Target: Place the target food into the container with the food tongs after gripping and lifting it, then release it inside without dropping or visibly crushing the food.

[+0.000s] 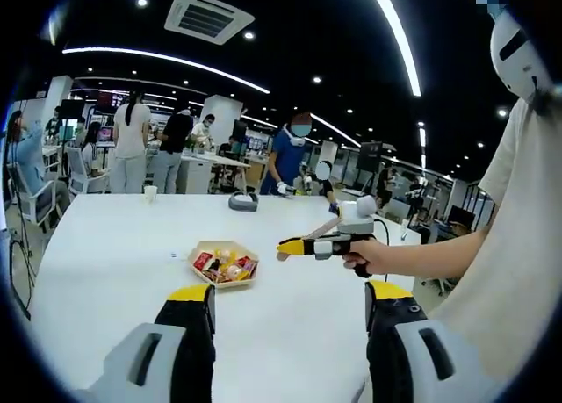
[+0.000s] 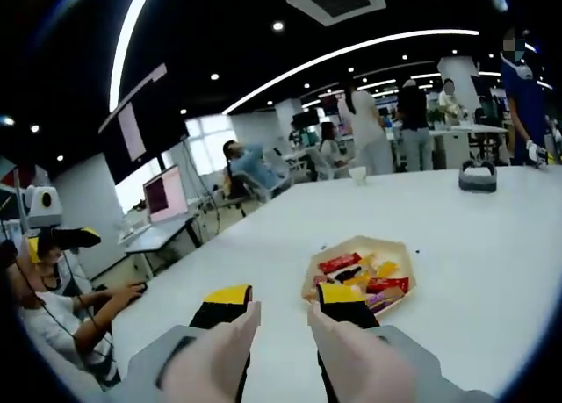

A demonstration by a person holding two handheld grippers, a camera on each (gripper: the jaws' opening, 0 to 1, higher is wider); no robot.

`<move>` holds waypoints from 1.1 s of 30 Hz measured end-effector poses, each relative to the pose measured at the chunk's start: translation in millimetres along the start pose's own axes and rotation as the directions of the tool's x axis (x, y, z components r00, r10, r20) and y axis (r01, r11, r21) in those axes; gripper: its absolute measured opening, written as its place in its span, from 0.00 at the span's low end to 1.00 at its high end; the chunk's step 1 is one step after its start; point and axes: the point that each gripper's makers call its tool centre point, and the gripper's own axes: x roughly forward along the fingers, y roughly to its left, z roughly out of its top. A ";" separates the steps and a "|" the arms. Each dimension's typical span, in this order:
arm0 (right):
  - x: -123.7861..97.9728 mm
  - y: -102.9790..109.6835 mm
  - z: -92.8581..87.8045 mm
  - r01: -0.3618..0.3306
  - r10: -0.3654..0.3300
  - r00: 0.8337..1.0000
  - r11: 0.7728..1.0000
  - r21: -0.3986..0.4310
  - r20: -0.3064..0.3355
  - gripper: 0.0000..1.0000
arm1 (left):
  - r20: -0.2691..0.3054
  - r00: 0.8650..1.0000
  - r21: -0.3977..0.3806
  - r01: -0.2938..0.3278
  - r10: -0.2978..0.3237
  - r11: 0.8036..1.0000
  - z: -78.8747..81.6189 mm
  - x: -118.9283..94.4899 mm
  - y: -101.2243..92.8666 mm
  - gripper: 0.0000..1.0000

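Resting on the white table [image 1: 105,271] is a shallow hexagonal tray [image 1: 223,264] heaped with small wrapped snacks [image 2: 360,276] in red, yellow and orange; this is the only food in sight, so the target item is presumably one of these packets, though which one cannot be told. No tongs can be made out in either view, nor any second container apart from the tray itself.

In the right gripper view the right gripper [image 2: 285,299] hangs just short of the tray's near edge, its yellow-tipped jaws spread with a clear gap between them and nothing held, probably lined up as an approach to the snacks. In the left gripper view the left gripper [image 1: 290,293] is held wide open and empty, well back from the tray, likely kept clear so the other hand can work. That same view catches the right gripper from the side, carried by a person's hand [image 1: 369,255] above the table to the right of the tray.

Farther off stand a small white cup [image 1: 150,193] and a dark headset-like object [image 1: 243,201], with people at desks beyond.
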 end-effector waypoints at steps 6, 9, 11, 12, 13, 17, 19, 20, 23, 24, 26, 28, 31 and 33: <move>-13.6 38.7 16.3 -0.116 0.114 0.992 0.992 0.050 0.049 0.28 | 0.068 0.996 0.029 -0.064 0.062 0.998 22.7 -11.7 5.4 0.60; -18.3 50.5 26.8 -0.148 0.145 0.987 0.988 0.043 0.070 0.28 | 0.085 0.993 0.066 -0.088 0.082 0.994 30.1 -13.0 7.8 0.37; -23.3 64.3 37.1 -0.176 0.174 0.982 0.984 0.015 0.080 0.29 | 0.073 0.973 0.103 -0.225 0.219 0.969 33.6 -18.1 26.6 0.41; -24.6 67.8 40.2 -0.184 0.182 0.979 0.983 0.012 0.088 0.29 | 0.077 0.965 0.124 -0.259 0.251 0.958 35.8 -19.0 31.5 0.47; -27.0 75.9 45.3 -0.206 0.205 0.974 0.978 0.008 0.095 0.29 | 0.155 0.947 0.133 -0.303 0.282 0.944 50.9 -20.1 36.4 0.58; -31.0 92.7 52.2 -0.244 0.243 0.965 0.970 -0.003 0.096 0.29 | 0.053 0.990 -0.005 -0.133 0.133 0.991 41.4 -20.4 17.2 0.86; -32.6 100.0 54.4 -0.269 0.268 0.958 0.963 -0.004 0.099 0.29 | -0.045 0.993 0.036 -0.105 0.107 0.994 29.9 -17.5 16.4 0.93; -33.7 104.4 56.3 -0.282 0.282 0.954 0.959 -0.006 0.100 0.29 | -0.021 0.991 0.059 -0.131 0.132 0.990 32.9 -16.4 17.9 0.92; -37.1 116.9 61.7 -0.321 0.321 0.941 0.947 -0.013 0.109 0.29 | 0.015 0.990 0.089 -0.138 0.137 0.986 37.4 -16.4 13.7 0.69; -37.5 118.4 62.3 -0.324 0.324 0.940 0.946 -0.015 0.109 0.29 | 0.048 0.992 0.071 -0.119 0.116 0.990 42.1 -14.7 8.9 0.63; -40.4 126.5 66.9 -0.346 0.345 0.931 0.938 -0.009 0.121 0.29 | 0.077 0.995 0.040 -0.073 0.069 0.997 45.8 -11.3 -0.5 0.72; -45.0 137.1 71.1 -0.376 0.372 0.918 0.927 0.000 0.135 0.29 | 0.091 0.992 0.050 -0.095 0.090 0.994 46.8 -6.9 -1.1 0.90; -50.0 149.7 74.2 -0.405 0.401 0.905 0.915 -0.001 0.143 0.29 | 0.176 0.983 -0.002 -0.058 0.058 0.998 59.7 -1.9 -9.2 0.95; -53.0 157.1 77.3 -0.422 0.416 0.896 0.907 0.005 0.152 0.29 | 0.234 0.972 -0.030 0.017 -0.009 0.999 67.9 -1.3 -19.3 0.80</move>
